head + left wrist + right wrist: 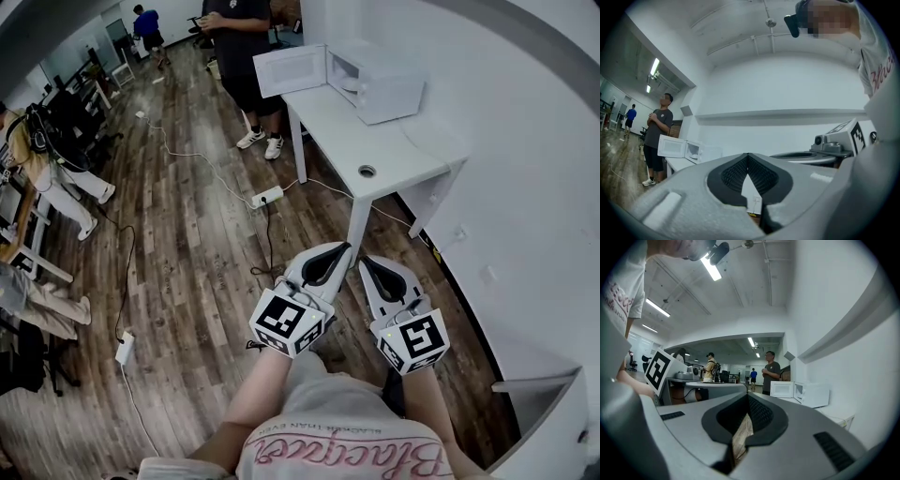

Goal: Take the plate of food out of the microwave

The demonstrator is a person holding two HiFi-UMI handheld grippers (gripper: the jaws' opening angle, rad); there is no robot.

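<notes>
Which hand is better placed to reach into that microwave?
Right, slightly. Both are shut and far from the microwave, but the right gripper lines up with its opening, while the open door hangs on the left gripper's side.

Floor (206,253) lies open up to the table (375,141), crossed by cables (269,239); a person (242,47) stands beside the open microwave door (291,70)

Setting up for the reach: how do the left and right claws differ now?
In the head view the left claw slants rightward, the right claw leftward, so they converge. The left claw's tip sits slightly ahead of the right claw's. Both are shut, empty, and well short of the microwave.
</notes>
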